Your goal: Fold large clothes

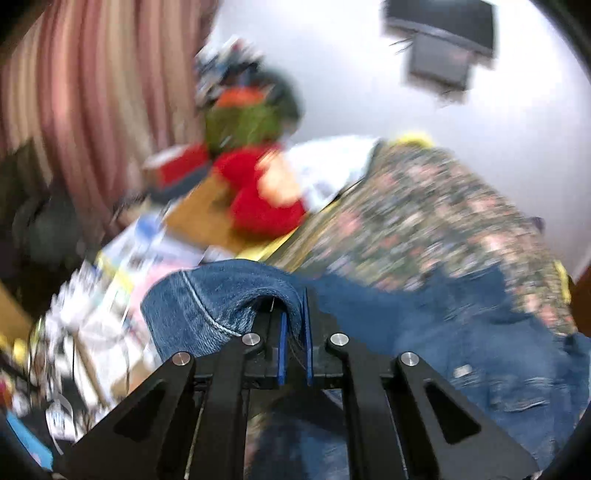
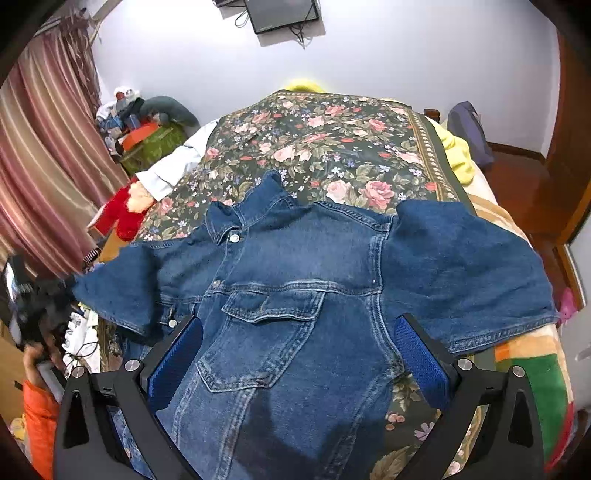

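Left gripper (image 1: 295, 317): black plastic linkage arms with triangular cut-outs, four round silver pivot screws across the top, and flat blue pads (image 1: 282, 343) lining the inner faces of the two fingers. Right gripper (image 2: 297, 354): same black arms and silver screws, with textured blue pads (image 2: 419, 360) on the inner faces. At the near left of the right wrist view, a bare-skinned hand (image 2: 35, 360) above an orange sleeve (image 2: 40, 421).

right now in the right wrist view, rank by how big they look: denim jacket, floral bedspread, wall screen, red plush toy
1. denim jacket, though it lies nearest the camera
2. floral bedspread, partly covered by the jacket, so its rank is unsure
3. wall screen and red plush toy look alike; the screen is cut off
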